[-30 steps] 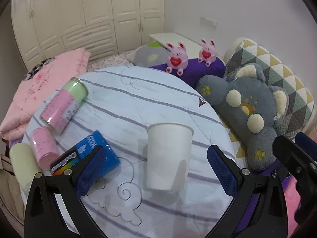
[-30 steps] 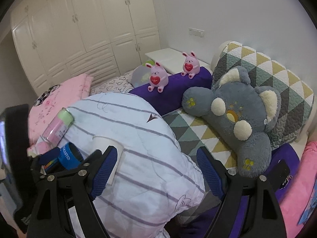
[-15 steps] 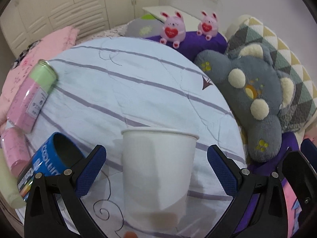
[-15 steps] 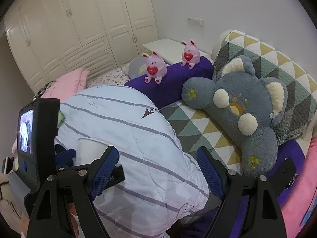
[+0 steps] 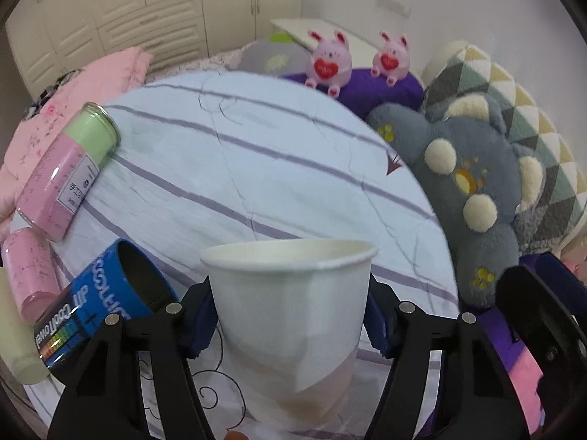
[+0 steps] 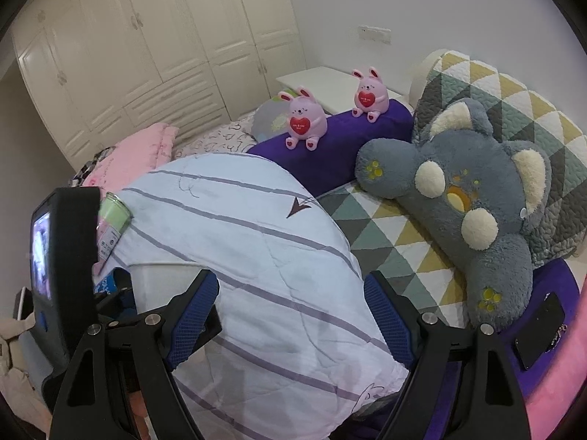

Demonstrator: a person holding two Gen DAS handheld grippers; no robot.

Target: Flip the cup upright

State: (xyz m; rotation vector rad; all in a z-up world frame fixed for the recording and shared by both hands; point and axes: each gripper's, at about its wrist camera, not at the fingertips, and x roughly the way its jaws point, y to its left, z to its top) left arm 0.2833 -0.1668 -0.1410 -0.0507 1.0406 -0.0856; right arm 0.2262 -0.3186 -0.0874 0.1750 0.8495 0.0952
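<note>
A white paper cup (image 5: 290,308) stands upright with its mouth up on the striped quilt (image 5: 256,168). My left gripper (image 5: 290,315) is shut on the cup, its blue pads pressed against both sides. In the right wrist view the cup (image 6: 161,286) shows only as a pale patch behind the left gripper's body. My right gripper (image 6: 291,315) is open and empty above the quilt (image 6: 256,249), to the right of the cup.
A blue tube (image 5: 106,308) lies just left of the cup. A pink and green can (image 5: 66,168) and a pink bottle (image 5: 29,271) lie further left. A grey plush toy (image 5: 473,198) lies right of the quilt. Two pink bunnies (image 5: 330,62) sit behind.
My left gripper moved in on the cup and closed its jaws on it. The right gripper has barely moved and stays open.
</note>
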